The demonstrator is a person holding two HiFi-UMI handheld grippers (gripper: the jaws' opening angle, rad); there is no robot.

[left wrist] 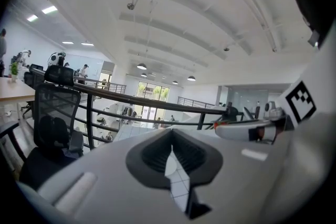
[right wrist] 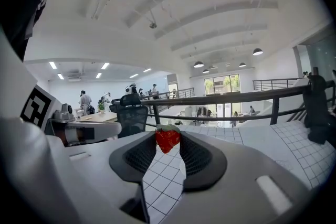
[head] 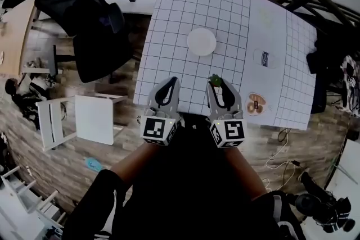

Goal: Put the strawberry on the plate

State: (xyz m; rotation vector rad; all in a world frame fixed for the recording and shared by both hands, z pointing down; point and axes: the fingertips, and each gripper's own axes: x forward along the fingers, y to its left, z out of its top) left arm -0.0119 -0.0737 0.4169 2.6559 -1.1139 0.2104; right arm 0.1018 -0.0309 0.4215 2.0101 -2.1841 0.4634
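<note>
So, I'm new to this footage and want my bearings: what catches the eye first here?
The red strawberry, pinched at the tips of the right gripper near the front edge of the checked table. Next, the bare white plate in the middle of the table, further off. The left gripper, beside the right one, is shut on nothing.

strawberry [right wrist: 168, 138]: red, green cap uppermost, pinched between the jaw tips of the right gripper [head: 217, 87], over the near edge of the gridded table [head: 169, 19].
plate [head: 201, 41]: white, round, flat on the table, well apart from the strawberry.
</note>
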